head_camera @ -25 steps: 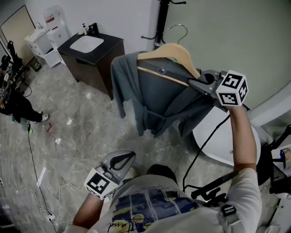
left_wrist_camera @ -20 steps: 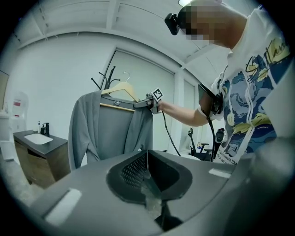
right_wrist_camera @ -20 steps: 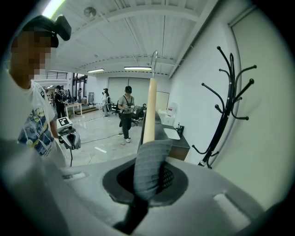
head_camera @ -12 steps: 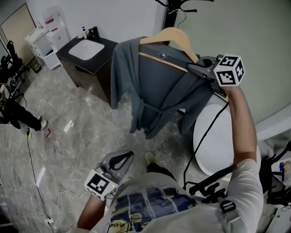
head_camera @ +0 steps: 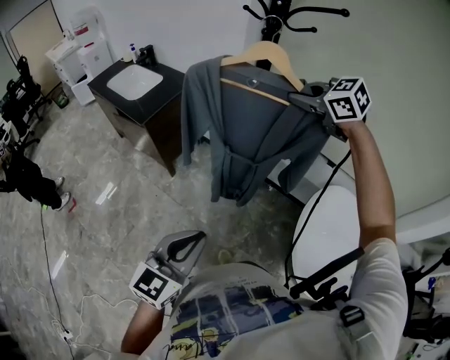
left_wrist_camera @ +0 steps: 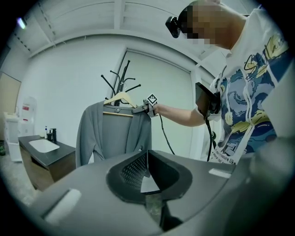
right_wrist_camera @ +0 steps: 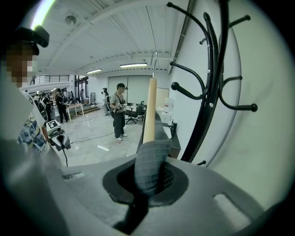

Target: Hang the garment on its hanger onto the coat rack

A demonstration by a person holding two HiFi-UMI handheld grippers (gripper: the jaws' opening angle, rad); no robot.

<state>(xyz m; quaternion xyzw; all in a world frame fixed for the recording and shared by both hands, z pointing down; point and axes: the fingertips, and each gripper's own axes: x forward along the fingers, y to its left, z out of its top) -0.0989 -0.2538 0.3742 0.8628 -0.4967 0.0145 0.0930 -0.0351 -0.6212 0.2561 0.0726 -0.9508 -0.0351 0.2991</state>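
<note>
A grey garment (head_camera: 246, 123) hangs on a wooden hanger (head_camera: 264, 53) held up in the air. My right gripper (head_camera: 300, 100) is shut on the hanger's right shoulder, with grey fabric (right_wrist_camera: 150, 166) pinched between its jaws beside the wooden arm (right_wrist_camera: 150, 108). The black coat rack (head_camera: 281, 14) stands just behind the hanger's hook, and its curved hooks (right_wrist_camera: 212, 83) rise close on the right in the right gripper view. My left gripper (head_camera: 197, 239) sits low by my body, shut and empty. It looks toward the garment (left_wrist_camera: 110, 133) and the rack (left_wrist_camera: 120, 80).
A dark cabinet with a white sink (head_camera: 133, 79) stands left of the garment, and white shelving (head_camera: 70, 60) stands beyond it. A white round table (head_camera: 330, 225) lies under my right arm. Cables (head_camera: 56, 281) run over the marble floor. People (right_wrist_camera: 119, 110) stand far off.
My right gripper has carried the hanger and garment closer to the coat rack, whose hooks now show at the top. The left gripper has kept its place low in the view.
</note>
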